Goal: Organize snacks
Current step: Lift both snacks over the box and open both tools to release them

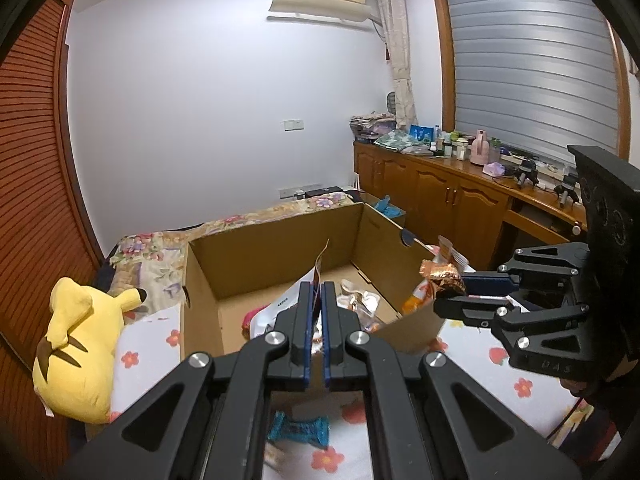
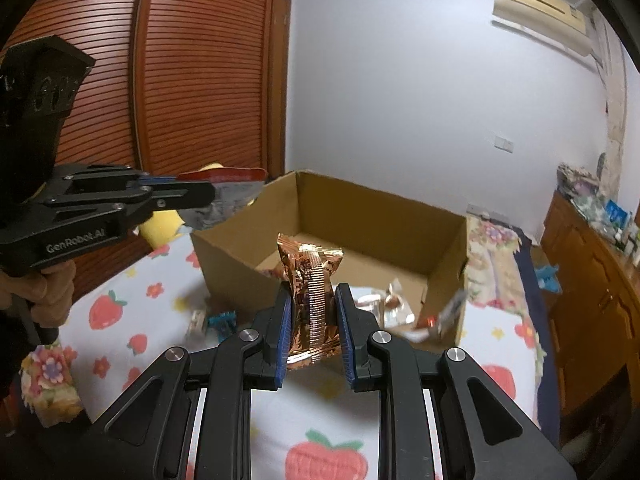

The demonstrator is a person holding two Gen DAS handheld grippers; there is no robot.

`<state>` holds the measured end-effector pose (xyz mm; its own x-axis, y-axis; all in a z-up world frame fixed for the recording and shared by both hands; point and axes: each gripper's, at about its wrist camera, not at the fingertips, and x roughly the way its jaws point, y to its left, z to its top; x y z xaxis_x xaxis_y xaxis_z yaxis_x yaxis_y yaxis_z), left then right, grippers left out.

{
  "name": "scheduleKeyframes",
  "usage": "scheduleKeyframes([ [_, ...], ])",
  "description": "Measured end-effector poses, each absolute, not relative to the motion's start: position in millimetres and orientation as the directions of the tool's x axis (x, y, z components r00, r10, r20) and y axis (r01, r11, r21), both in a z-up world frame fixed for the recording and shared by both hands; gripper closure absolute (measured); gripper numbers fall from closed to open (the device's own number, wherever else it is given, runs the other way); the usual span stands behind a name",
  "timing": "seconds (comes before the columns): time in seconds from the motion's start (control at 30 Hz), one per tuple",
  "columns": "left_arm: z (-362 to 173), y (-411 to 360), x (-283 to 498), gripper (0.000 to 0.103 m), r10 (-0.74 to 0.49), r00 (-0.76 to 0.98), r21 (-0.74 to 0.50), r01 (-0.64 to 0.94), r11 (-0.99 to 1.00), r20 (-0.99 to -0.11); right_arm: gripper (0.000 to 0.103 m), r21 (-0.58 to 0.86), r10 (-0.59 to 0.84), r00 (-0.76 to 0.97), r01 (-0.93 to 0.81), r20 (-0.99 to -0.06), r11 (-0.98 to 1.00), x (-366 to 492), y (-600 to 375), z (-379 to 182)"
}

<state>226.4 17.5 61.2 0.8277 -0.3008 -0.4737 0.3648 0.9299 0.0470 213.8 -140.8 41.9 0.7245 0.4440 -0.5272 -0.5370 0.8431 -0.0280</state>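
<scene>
An open cardboard box (image 1: 280, 248) stands on the bed and holds several snack packets (image 1: 360, 300). My left gripper (image 1: 318, 292) is shut on the thin edge of a red and silver flat snack packet (image 2: 234, 190), held above the box's near rim. My right gripper (image 2: 312, 304) is shut on a crinkled copper foil snack bag (image 2: 312, 288), held just short of the box's near wall (image 2: 236, 264). In the left wrist view the right gripper (image 1: 448, 290) and its copper bag (image 1: 442, 274) sit at the box's right corner.
A yellow plush toy (image 1: 76, 344) lies left of the box. A blue snack packet (image 1: 298, 430) and a pale one (image 2: 196, 322) lie on the strawberry-print sheet (image 2: 120, 320). A wooden cabinet (image 1: 440, 196) with clutter runs along the right; a slatted wardrobe (image 2: 180, 80) stands left.
</scene>
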Motion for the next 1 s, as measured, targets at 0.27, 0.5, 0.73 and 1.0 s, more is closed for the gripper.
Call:
scheduleKeyframes([
  [0.27,51.2,17.9,260.1,0.102,-0.291,0.82,0.034,0.352,0.935,-0.494,0.084,-0.024,0.446,0.715,-0.542,-0.539,0.84,242.3,-134.7,39.3],
  [0.5,27.0,16.1,280.2,0.102,-0.289,0.791,0.015,0.352,0.936,-0.54,0.084,-0.033,0.436,0.704,-0.545,-0.561,0.838,254.7,-128.4,29.2],
  [0.73,15.7,11.9,292.3,0.102,-0.28,0.775,0.015,0.349,0.937,-0.566,0.084,-0.059,0.407,0.701,-0.537,-0.585,0.841,261.4,-120.2,20.5],
  [1.0,5.0,21.1,308.6,0.1,-0.253,0.764,0.01,0.321,0.947,-0.593,0.084,-0.076,0.383,0.691,-0.534,-0.613,0.842,271.5,-108.8,15.5],
])
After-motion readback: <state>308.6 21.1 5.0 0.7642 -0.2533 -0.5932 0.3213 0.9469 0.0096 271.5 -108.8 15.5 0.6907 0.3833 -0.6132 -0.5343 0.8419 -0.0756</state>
